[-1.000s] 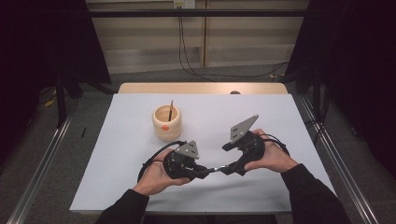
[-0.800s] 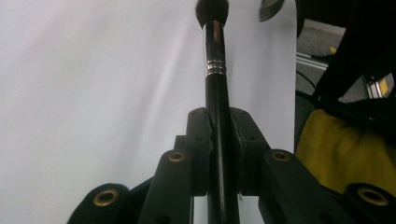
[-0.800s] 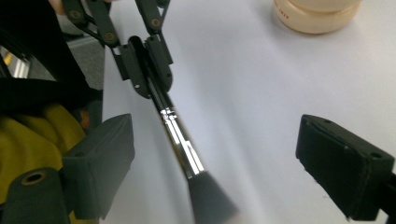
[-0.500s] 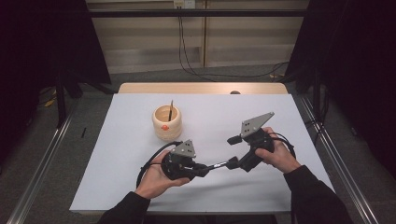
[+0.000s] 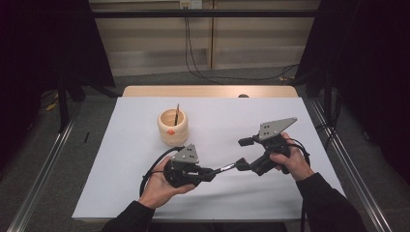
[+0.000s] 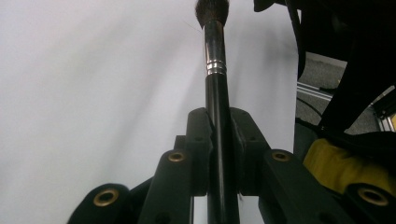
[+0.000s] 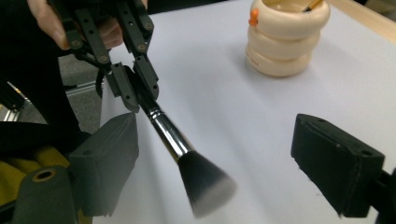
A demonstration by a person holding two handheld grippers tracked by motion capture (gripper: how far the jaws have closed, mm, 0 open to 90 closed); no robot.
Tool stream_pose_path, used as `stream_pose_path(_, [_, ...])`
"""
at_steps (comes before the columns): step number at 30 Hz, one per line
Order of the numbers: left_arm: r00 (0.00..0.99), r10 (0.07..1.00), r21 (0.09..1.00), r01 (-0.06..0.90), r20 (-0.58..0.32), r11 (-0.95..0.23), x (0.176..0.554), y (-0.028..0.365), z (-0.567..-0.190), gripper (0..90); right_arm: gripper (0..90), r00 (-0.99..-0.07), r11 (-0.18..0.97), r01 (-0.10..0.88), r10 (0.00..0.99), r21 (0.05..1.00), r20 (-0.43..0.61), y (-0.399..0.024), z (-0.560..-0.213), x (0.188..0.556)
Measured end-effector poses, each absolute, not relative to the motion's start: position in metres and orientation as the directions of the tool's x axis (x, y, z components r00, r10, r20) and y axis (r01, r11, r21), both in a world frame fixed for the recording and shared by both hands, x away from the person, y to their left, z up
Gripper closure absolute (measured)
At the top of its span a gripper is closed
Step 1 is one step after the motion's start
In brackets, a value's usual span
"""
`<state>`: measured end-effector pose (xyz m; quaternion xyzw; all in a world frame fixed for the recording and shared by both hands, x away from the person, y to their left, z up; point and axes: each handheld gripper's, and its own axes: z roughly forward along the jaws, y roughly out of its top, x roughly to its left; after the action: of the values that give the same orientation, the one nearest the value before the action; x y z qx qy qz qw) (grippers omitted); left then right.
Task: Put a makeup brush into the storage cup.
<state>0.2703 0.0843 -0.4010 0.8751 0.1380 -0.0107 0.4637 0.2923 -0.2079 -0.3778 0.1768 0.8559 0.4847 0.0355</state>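
One white surface (image 5: 121,183) is carrying one cream ringed holder (image 5: 172,126). One black-handled makeup brush (image 7: 180,147), silver-collared and dark-bristled, is hanging above it, clamped by the left claw (image 7: 135,88), its bristles sitting between the wide-spread right claw (image 7: 215,163).

White-covered table (image 5: 121,193), grey floor (image 5: 232,79) (cables (image 5: 193,53) trailing), dark curtains (image 5: 43,43).

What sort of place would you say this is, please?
Probably a lab bench set up for recording handling trials, not a home. A table under a plain white sheet stands between metal rails, dark curtains hang at the sides, and cables run down the back wall.
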Motion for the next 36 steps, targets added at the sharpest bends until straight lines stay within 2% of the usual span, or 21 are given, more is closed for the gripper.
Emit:
stream_pose_path(14, [0.956, 0.256, 0.862, 0.246, -0.141, -0.443, 0.268, 0.09, -0.396, 79.3, 13.7, -0.939, 0.351, 0.191, 0.336, 0.917, 0.067, -0.219, -0.382, 0.295])
stream_pose_path(17, [0.953, 0.264, 0.868, 0.252, -0.147, -0.428, 0.267, 0.09, -0.396, 79.3, 15.6, -0.933, 0.329, 0.182, 0.356, 0.927, 0.057, -0.221, -0.384, 0.294])
stream_pose_path(25, [0.951, 0.273, 0.897, 0.241, -0.143, -0.371, 0.265, 0.094, -0.393, 79.3, 18.3, -0.939, 0.27, 0.192, 0.329, 0.944, 0.097, -0.222, -0.388, 0.288])
stream_pose_path(29, [0.949, 0.286, 0.908, 0.232, -0.133, -0.349, 0.264, 0.095, -0.391, 79.3, 18.4, -0.956, 0.224, 0.183, 0.266, 0.957, 0.121, -0.224, -0.386, 0.287])
stream_pose_path(36, [0.95, 0.287, 0.925, 0.212, -0.12, -0.315, 0.262, 0.095, -0.388, 79.3, 20.0, -0.956, 0.189, 0.183, 0.262, 0.965, 0.13, -0.224, -0.384, 0.287])
